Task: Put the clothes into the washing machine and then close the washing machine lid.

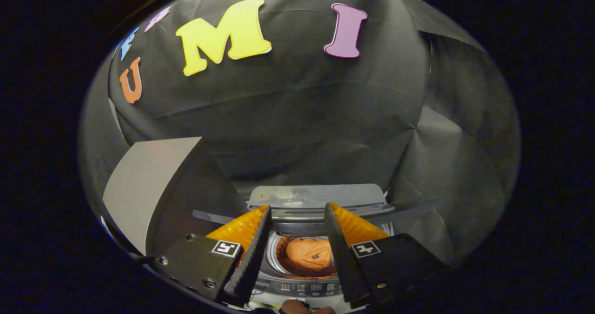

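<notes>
I look down along my tongs and I see that they are spread apart, released, with nothing between the two fingers. In the gap between them, lower down and beyond the tips, stands the small grey top-loading washing machine. Its round drum opening is uncovered, and the orange piece of clothing lies crumpled inside the drum, directly between my two fingers in the view. The grey flat lid of the machine stands raised at the back of the opening, just ahead of the fingertips and a little above them. The control panel strip of the machine runs along the near side of the drum, close under the tongs. To the left of the left finger I see a pale grey flat panel standing before the black cloth wall. Near the base of the tongs, a small part of a hand is visible.
</notes>
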Demonstrator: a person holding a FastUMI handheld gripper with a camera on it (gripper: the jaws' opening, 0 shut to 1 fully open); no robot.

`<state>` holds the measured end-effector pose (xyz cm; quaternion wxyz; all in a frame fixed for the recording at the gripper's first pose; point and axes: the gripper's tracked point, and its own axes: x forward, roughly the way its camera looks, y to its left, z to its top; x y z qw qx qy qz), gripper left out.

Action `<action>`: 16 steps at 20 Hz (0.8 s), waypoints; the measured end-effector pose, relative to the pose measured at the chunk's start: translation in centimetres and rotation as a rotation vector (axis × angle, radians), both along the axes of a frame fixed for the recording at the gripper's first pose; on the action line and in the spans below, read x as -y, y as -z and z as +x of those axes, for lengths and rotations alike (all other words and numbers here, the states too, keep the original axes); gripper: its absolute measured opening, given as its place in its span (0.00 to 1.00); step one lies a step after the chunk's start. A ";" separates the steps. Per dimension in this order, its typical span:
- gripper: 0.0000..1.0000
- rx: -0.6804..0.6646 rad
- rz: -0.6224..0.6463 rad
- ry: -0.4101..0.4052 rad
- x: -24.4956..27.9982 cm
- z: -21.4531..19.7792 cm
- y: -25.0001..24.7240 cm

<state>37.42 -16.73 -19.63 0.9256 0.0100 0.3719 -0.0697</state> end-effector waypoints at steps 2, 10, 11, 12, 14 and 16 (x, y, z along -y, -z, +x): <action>0.73 -0.017 -0.002 0.004 -0.1 -1.1 0.7; 0.76 -0.154 0.040 0.083 -0.2 -6.1 5.6; 0.76 -0.152 0.041 0.086 -0.3 -6.3 5.7; 0.76 -0.150 0.037 0.092 -0.4 -6.3 5.6; 0.76 -0.148 0.016 0.098 -0.8 -6.8 5.1; 0.76 -0.146 -0.011 0.113 -1.3 -7.9 4.3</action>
